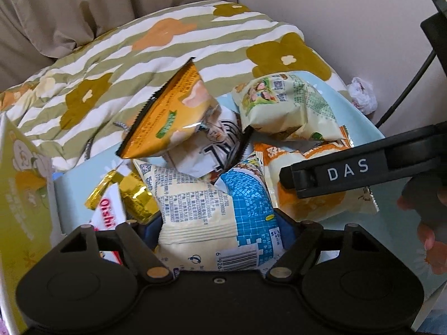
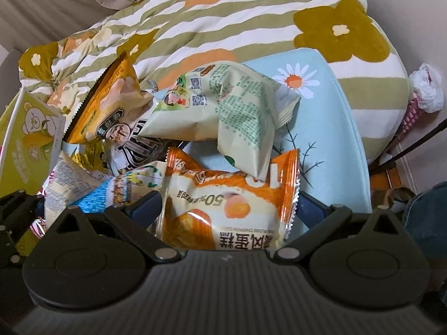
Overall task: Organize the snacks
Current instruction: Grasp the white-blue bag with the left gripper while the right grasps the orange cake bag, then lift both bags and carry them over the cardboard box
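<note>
Pale-blue surface: a daisy-print cushion or mat (image 2: 321,117) carries the heap of snacks; a striped floral quilt (image 1: 173,44) lies behind it.
Left gripper (image 1: 220,223): its blue-padded fingers stand on either side of a cream-and-blue packet (image 1: 212,203); they look closed on it, though the contact itself is hidden by the wrapper.
Right gripper (image 2: 226,209): fingers flank an orange-and-white cake packet (image 2: 223,203) and seem to pinch its lower edge; the same gripper shows in the left view as a black bar marked DAS.
Pile: a pale green packet (image 2: 223,109) lies on top, partly over the cake packet; an orange-yellow packet (image 1: 170,114) tilts up against the quilt; a white wrapper with black lettering (image 1: 212,150) sits beneath it; gold foil (image 1: 131,192) and a red-and-white Oishi pack (image 1: 107,215) lie at the left.
Box: a yellow-green carton with a bear print (image 2: 30,139) stands at the left edge, possibly the place for the snacks; its inside cannot be seen.
Progress: early, by the look of it. Every packet visible sits loose and overlapping; none is sorted or stacked.
Left to do: lift out the two held packets, then the others one by one.
</note>
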The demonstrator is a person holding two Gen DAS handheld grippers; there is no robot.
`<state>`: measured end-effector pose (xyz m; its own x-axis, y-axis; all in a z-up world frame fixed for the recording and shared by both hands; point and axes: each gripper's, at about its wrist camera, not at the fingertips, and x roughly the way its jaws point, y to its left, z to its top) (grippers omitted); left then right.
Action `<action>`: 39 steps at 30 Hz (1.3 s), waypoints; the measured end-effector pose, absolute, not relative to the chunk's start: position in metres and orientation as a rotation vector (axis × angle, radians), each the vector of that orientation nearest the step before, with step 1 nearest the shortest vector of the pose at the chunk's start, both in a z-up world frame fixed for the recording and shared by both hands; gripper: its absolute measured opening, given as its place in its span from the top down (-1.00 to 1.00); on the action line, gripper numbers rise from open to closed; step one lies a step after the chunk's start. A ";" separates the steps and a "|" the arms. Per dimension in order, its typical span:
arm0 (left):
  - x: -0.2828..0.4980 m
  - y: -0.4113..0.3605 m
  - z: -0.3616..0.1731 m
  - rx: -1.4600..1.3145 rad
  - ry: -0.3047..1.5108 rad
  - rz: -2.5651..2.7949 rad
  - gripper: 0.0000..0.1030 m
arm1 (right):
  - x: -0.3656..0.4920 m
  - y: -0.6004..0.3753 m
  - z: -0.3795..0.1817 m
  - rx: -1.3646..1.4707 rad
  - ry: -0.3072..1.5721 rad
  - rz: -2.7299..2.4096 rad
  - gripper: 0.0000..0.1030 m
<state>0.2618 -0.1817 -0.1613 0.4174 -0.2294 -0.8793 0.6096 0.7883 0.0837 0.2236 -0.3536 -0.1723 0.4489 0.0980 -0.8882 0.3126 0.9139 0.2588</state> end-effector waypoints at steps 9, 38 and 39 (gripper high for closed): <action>0.258 -0.172 -0.159 0.400 1.027 -0.503 -0.58 | 0.230 -0.349 -0.179 0.388 1.123 -0.127 -1.00; 0.225 -0.159 -0.113 0.328 0.947 -0.417 -0.58 | 0.190 -0.337 -0.123 0.319 1.061 -0.011 -0.80; 0.224 -0.158 -0.108 0.323 0.939 -0.408 -0.58 | 0.190 -0.337 -0.117 0.314 1.053 -0.004 -0.80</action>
<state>0.2236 -0.1577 -0.1078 0.5243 -0.1961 -0.8286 0.4716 0.8771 0.0909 0.1895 -0.3367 -0.1171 0.4988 0.1456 -0.8544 0.1528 0.9556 0.2520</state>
